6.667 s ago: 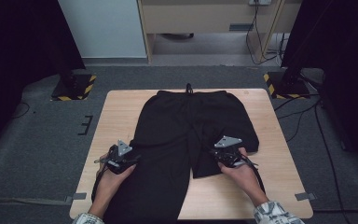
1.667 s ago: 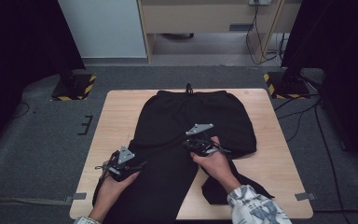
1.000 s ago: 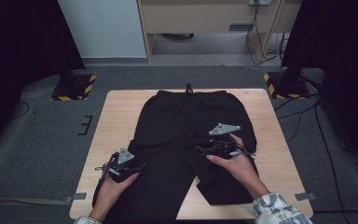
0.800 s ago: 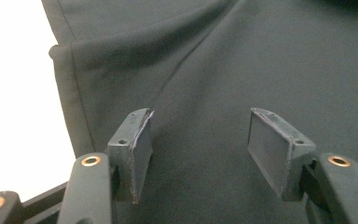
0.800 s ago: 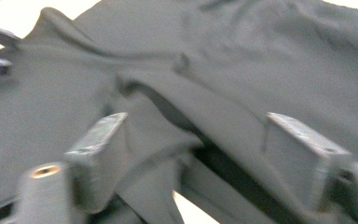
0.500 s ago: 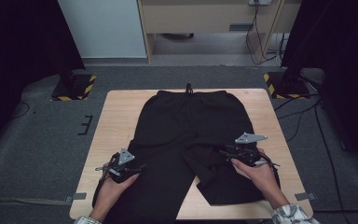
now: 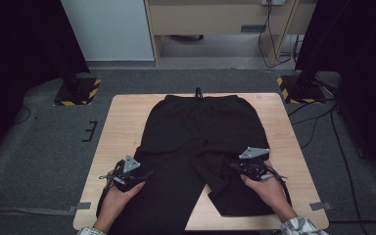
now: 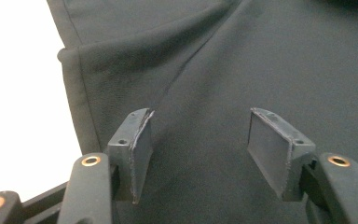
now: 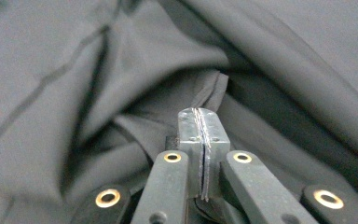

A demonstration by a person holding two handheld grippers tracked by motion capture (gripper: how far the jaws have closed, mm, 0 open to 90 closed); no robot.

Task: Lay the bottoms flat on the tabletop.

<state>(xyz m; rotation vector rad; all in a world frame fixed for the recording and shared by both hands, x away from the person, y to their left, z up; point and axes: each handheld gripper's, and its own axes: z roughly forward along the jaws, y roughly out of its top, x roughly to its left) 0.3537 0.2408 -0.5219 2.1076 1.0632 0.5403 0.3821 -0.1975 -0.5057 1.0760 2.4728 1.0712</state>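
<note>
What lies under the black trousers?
The wooden table shows around the black trousers. Beneath the cloth the tabletop is covered, so anything lying there is hidden.

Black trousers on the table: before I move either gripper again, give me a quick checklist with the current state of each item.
1. Waistband of the black trousers flat at the far edge of the table: ok.
2. Left gripper jaws apart, nothing pinched, cloth lying under them: ok.
3. Right gripper jaws have just been closing and meet pad to pad; cloth caught between them: cannot tell.
4. Leg under the right gripper smooth: not ok, it lies bunched and folded, askew of the other leg.
5. Leg under the left gripper flat: ok near the jaws, one soft crease runs beyond them.
6. Both legs fully on the table: not ok, the left one hangs over the near edge.
</note>
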